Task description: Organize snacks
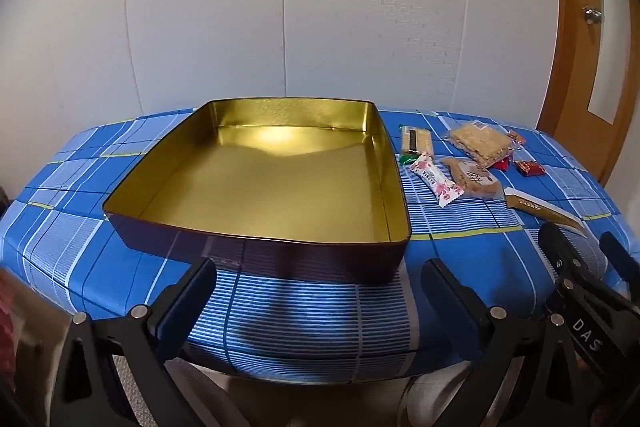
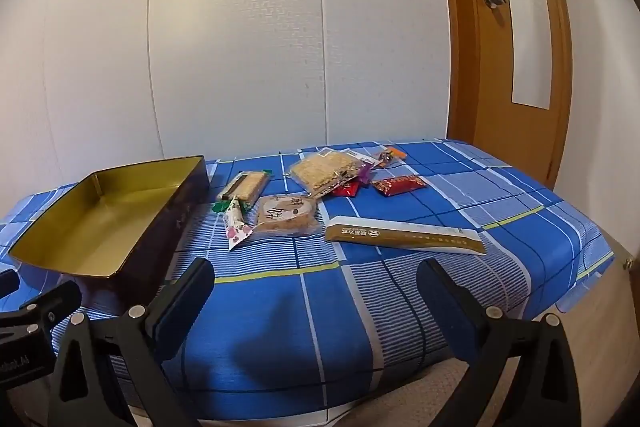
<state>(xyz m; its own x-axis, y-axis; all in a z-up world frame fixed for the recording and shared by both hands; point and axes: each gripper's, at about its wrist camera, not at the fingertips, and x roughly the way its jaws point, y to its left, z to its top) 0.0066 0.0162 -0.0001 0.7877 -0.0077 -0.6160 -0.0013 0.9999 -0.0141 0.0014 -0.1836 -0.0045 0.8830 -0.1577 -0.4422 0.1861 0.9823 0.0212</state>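
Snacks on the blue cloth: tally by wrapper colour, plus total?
Clear wrap, tan biscuit or cake showing: 3 (sandwich bar, round cake, square crisp pack)
Red: 2 ()
Gold long packet: 1
White-pink candy: 1
Total: 7 clearly seen, all outside the tin.

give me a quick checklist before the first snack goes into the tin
1. Tin open and empty inside: ok.
2. Right gripper jaws wide, nothing between them: ok.
3. Left gripper jaws wide, nothing held: ok.
4. Long gold packet lies nearest the right gripper, apart from the other snacks: ok.
5. Round biscuit pack free to lift: not ok, the pink-flowered wrapper touches or overlaps its edge.
6. Tin fixed to the tablecloth: cannot tell.
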